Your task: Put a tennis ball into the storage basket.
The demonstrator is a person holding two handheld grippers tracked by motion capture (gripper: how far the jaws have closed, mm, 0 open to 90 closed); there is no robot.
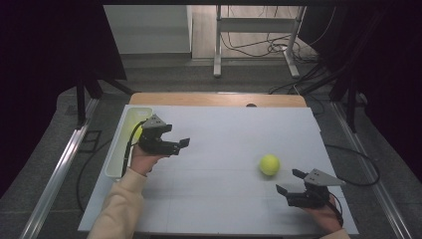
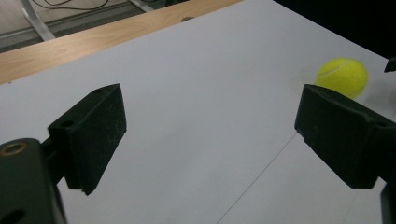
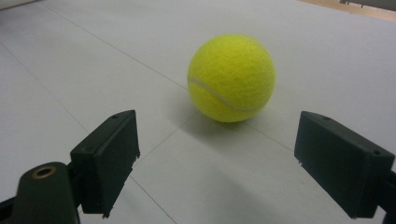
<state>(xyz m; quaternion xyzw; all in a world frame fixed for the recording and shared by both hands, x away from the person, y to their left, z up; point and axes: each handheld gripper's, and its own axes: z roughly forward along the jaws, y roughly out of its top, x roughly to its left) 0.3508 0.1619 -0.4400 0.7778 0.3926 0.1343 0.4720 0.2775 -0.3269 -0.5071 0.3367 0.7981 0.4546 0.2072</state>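
One tennis ball [image 1: 269,164] sits on the white table [image 1: 224,129], toward its right edge and nearer the front than the back. Just beside it, toward the front right corner, the right gripper [image 1: 291,181] points at it, jaws wide apart with nothing between them. Well apart, near the left edge by a pale tray [image 1: 130,122], the left gripper [image 1: 179,145] hangs with jaws spread, gripping nothing

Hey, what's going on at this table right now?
A person holds a hand-held gripper in each hand over a white-covered table. The right hand-held gripper sits just short of a yellow tennis ball, jaws open and aimed at it, not touching. The left hand-held gripper is also open and empty, near a pale bin at the table's left edge. The ball rests free on the surface.
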